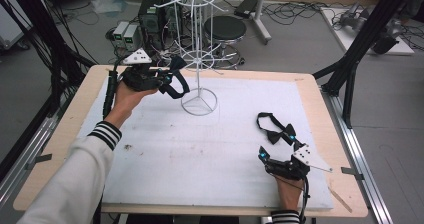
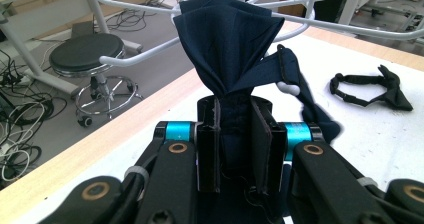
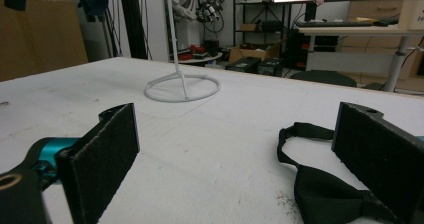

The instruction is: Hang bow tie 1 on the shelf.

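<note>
Strap [image 2: 295, 76] end hidden behind navy bow tie [image 2: 225, 39]

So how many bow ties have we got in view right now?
2. A navy bow tie is clamped in the left hand-held gripper at the white wire rack; a black bow tie lies on the table by the open right hand-held gripper.
</note>
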`<state>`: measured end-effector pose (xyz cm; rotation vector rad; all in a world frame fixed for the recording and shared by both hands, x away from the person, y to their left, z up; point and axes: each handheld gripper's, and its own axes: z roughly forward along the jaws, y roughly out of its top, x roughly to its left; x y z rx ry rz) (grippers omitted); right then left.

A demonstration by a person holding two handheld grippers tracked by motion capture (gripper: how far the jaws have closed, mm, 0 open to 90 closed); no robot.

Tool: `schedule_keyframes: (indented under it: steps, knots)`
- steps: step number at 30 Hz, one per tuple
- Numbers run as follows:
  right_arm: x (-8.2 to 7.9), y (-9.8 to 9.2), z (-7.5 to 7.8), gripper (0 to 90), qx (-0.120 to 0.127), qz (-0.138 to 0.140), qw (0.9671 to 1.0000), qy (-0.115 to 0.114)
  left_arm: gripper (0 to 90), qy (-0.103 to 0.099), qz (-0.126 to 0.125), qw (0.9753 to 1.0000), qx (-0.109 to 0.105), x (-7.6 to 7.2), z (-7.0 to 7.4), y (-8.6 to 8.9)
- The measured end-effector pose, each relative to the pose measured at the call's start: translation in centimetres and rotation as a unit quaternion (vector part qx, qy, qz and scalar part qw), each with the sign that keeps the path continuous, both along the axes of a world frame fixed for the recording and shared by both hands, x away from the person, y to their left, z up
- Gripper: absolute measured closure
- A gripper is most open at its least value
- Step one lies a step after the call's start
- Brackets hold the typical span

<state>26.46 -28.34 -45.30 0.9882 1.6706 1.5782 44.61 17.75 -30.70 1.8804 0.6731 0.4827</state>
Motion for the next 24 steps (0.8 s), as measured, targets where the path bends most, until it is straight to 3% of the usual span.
schedule_keyframes:
  steps: [8,11,21,22,23,24]
  knots:
    - [0.05,-0.03,-0.01,4.2,-0.001,0.000,1.0000,-0.002,75.2,0.000,0.011,0.9999,0.010,0.21,-0.63,-0.67]
    - [0.02,-0.01,0.00,4.2,0.000,0.001,1.0000,-0.002,75.2,0.002,0.019,0.9998,0.003,0.17,-0.91,-0.85]
    - [0.00,-0.01,-0.02,4.2,0.000,-0.001,1.0000,-0.004,73.9,0.002,0.018,0.9998,0.005,-0.30,-0.52,-0.53]
    - [0.00,-0.02,-0.02,4.2,0.000,-0.001,1.0000,-0.004,71.3,0.007,0.017,0.9998,-0.001,-0.37,-0.53,-0.56]
    - [-0.02,-0.04,-0.02,4.2,0.001,-0.001,1.0000,-0.002,52.3,0.012,0.013,0.9998,-0.003,-0.42,-0.56,-0.55]
    - [-0.02,-0.04,-0.02,4.2,0.001,-0.001,1.0000,-0.002,52.3,0.015,0.004,0.9999,-0.008,-0.44,-0.59,-0.60]
